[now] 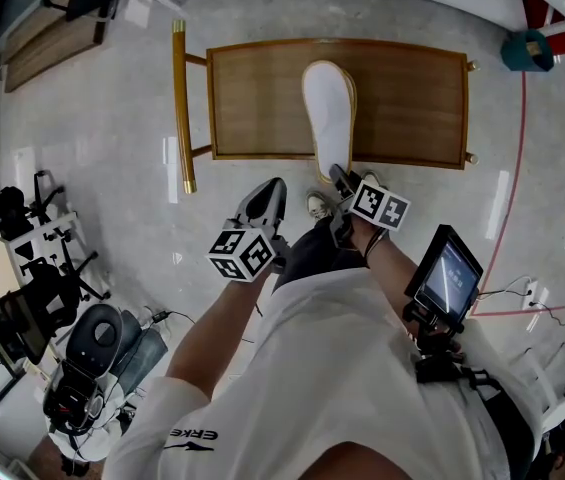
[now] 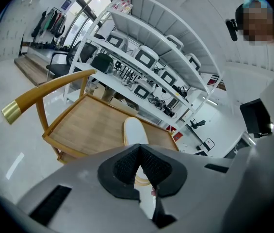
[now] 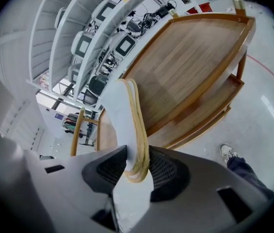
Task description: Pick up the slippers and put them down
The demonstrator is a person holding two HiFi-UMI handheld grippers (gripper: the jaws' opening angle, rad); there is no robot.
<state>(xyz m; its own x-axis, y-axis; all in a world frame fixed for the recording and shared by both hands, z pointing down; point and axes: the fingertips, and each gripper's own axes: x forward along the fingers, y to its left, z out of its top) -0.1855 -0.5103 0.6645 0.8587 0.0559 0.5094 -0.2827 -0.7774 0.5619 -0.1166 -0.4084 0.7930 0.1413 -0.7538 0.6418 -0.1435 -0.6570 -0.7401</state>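
Pale glossy floor surrounds a low wooden worktop, and on its fine-grained, raised-rim top lie the slippers. They are a flat white pair pressed together, soft and thin, with a tan edge running round the sole. Their long axis runs straight across the short width of the worktop. The rounded toe points away from the person and the heel reaches just past the near edge. The right gripper has the heel between its fingers. In the right gripper view its dark ribbed pads lie against both sides of the pair, white face on one side and tan edges on the other. The left gripper hangs just beside it, short of the worktop. Its fingers are closed tip to tip with nothing between them. A curved wooden rail with brass-coloured caps stands at the worktop's left end, and a lower wooden shelf sits under the top. The person's pale sneaker is on the floor near the front edge. A thin red line crosses the floor to the right. White shelves with rows of monitors fill the far wall.
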